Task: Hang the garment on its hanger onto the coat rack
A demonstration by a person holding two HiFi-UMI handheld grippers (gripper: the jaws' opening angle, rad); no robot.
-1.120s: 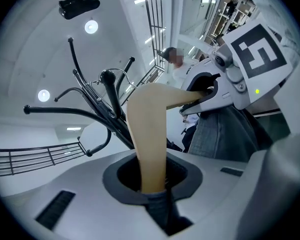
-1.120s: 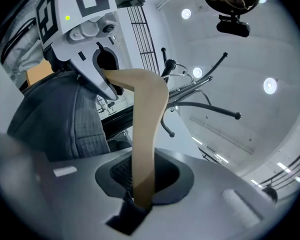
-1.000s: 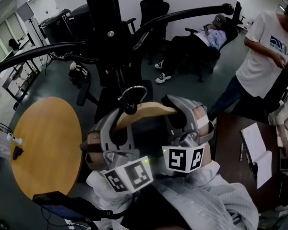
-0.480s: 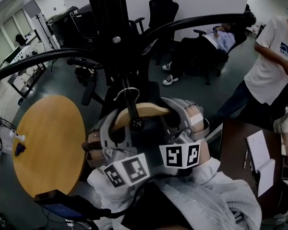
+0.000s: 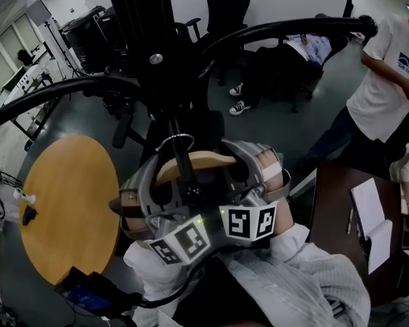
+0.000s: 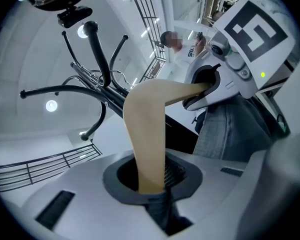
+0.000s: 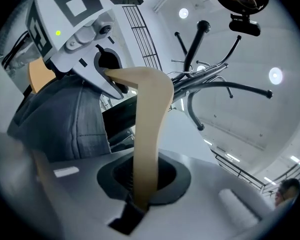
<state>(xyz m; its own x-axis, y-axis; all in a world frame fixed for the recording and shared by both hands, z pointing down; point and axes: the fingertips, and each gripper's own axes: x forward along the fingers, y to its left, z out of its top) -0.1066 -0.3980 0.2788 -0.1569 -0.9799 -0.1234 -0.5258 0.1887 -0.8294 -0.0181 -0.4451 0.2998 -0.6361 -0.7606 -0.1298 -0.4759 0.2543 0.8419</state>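
Note:
A wooden hanger (image 5: 194,161) carries a grey garment (image 6: 230,129), which also shows at the left in the right gripper view (image 7: 65,119). My left gripper (image 5: 165,181) is shut on the hanger's left arm (image 6: 145,134). My right gripper (image 5: 235,174) holds the right arm (image 7: 150,129), and its jaws are closing on the wood. The metal hook (image 5: 174,140) loops round a short peg (image 5: 185,172) of the black coat rack (image 5: 146,33). The peg's knob lies over the hanger bar. Rack arms spread overhead (image 6: 97,54) (image 7: 195,49).
A round wooden table (image 5: 68,203) stands at the left. A dark desk (image 5: 327,203) with an open notebook (image 5: 368,216) is at the right. A person in a white T-shirt (image 5: 382,67) stands beyond it. Another person (image 5: 300,53) reclines in an office chair behind the rack.
Both grippers and the hanger have moved forward toward the rack's pole. The hook has slid further along the peg, whose knob now sits nearer to me than the hook.

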